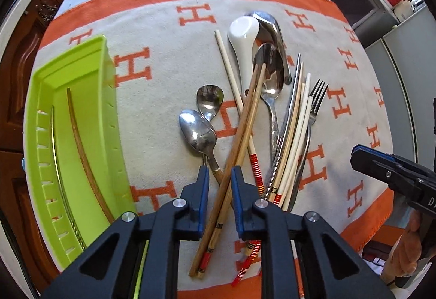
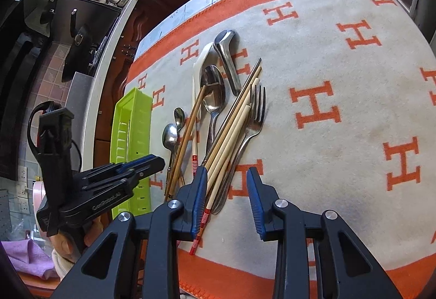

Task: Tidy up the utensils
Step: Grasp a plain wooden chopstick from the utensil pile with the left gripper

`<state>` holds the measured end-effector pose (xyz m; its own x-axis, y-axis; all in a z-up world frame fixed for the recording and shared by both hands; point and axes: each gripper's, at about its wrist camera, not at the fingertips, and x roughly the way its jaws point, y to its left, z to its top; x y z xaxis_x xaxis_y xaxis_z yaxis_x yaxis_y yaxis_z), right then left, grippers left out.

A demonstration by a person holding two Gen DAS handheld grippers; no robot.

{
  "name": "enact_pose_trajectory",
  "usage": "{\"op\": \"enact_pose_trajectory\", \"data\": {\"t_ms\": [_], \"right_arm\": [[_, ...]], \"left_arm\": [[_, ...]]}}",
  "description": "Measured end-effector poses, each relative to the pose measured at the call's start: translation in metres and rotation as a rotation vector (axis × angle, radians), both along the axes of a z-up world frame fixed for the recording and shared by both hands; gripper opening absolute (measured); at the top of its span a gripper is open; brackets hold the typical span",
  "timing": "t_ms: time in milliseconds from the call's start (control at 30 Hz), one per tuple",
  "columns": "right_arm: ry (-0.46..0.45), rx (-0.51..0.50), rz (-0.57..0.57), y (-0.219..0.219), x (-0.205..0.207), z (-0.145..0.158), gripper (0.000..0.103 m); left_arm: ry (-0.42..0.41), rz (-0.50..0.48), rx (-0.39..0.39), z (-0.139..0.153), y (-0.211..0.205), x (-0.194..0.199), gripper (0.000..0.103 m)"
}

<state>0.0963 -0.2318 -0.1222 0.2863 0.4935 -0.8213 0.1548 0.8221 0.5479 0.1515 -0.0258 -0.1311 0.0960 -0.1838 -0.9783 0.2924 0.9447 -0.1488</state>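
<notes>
At nine o'clock in the left wrist view lies the green tray [image 1: 81, 119], long and slotted, with two thin chopsticks [image 1: 81, 146] lying lengthwise in it. It sits on a grey cloth [image 1: 169, 53] with an orange border and orange H letters. Just right of the tray, near the centre, two small steel spoons [image 1: 197, 132] lie bowl-up, side by side. At six o'clock the left gripper [image 1: 220, 176] has its jaws narrowed around a pair of brown chopsticks [image 1: 239, 146], which run between the blue pads; whether the pads press on them cannot be told.

Toward twelve o'clock rest a white ceramic spoon [image 1: 242, 37], a steel ladle-like spoon [image 1: 269, 23] and a large steel spoon [image 1: 269, 75], overlapping one another. Further right lies a bundle of pale chopsticks [image 1: 297, 124] with a fork [image 1: 316, 99] along its right side.

At three o'clock the right gripper [image 1: 381, 162] enters. In its own view the right gripper [image 2: 226, 176] has its jaws partly spread, the left pad beside the pale chopsticks [image 2: 229, 135] and fork [image 2: 256, 110], not pinching them.
</notes>
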Motion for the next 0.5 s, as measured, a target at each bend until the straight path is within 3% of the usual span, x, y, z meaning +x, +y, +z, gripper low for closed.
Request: {"op": "enact_pose_trajectory", "data": {"t_ms": [233,500], "right_arm": [[0.015,0.012,0.006,0.0,0.005,-0.008,0.031],[0.024,0.025,0.01,0.003,0.007,-0.011,0.031]], "left_arm": [[0.025,-0.044,0.044,-0.016,-0.01,0.002,0.013],[0.056,-0.038,0.039,-0.028,-0.013,0.012,0.013]]}}
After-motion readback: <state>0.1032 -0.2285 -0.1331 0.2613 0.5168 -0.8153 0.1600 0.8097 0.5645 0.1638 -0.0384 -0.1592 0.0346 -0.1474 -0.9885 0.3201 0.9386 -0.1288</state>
